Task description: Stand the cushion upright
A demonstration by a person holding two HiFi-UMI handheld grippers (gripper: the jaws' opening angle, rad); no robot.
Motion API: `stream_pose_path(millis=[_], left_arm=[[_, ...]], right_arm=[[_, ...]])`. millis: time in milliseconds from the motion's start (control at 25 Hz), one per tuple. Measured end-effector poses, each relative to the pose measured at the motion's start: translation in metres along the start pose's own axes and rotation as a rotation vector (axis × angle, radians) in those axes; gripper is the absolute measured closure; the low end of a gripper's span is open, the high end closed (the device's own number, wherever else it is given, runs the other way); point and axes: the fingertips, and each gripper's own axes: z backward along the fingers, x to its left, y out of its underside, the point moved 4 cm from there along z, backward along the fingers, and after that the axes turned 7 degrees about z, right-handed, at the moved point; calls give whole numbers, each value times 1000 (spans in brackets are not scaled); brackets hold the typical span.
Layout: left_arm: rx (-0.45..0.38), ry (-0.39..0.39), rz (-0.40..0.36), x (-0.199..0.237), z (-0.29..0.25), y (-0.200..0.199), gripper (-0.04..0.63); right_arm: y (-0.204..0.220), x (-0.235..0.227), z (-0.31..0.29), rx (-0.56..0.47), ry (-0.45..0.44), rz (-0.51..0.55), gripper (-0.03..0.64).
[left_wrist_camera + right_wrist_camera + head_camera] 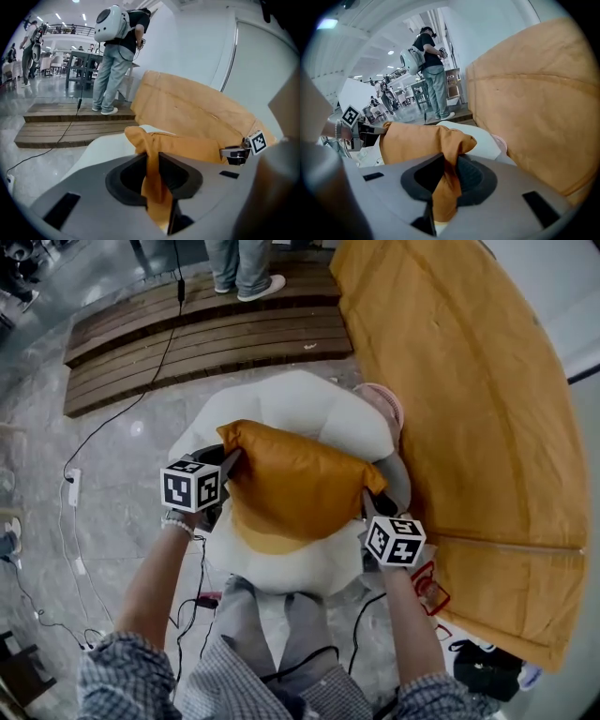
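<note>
An orange cushion [295, 486] hangs above a white rounded seat [323, 413], held by its two near corners. My left gripper [225, 470] is shut on the cushion's left corner; in the left gripper view the orange fabric [152, 176] is pinched between the jaws. My right gripper [367, 502] is shut on the right corner, where the fabric [445, 185] bunches between its jaws. The cushion [187, 145] spans from one gripper to the other, and its lower edge droops toward the seat. Each gripper's marker cube shows in the other's view.
A large orange curved sofa [469, 409] fills the right side. A pink cushion [382, 401] lies at the seat's far right edge. Wooden steps [206, 338] lie beyond, with a person standing [242, 268] on them. Cables [70, 484] trail across the grey floor at left.
</note>
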Motion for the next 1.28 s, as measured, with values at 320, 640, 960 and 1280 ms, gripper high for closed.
stream_pose_path(millis=[320,640,960,1280], left_arm=[[-72,19,27,14,-41,-24,497],[-113,-36,100,25,-66,-41,442],[-221,-16,182,35,-43,-45,434],[-284,22,139,17,0,-50,585]], right_arm=[[-16,-26,-42,-61,29,7,535],[-28,-43,-75,-47,65,31,528],[-42,-52,-86,-128,62,-89,482],[-44,-48,-36,-184,119,-105,559]])
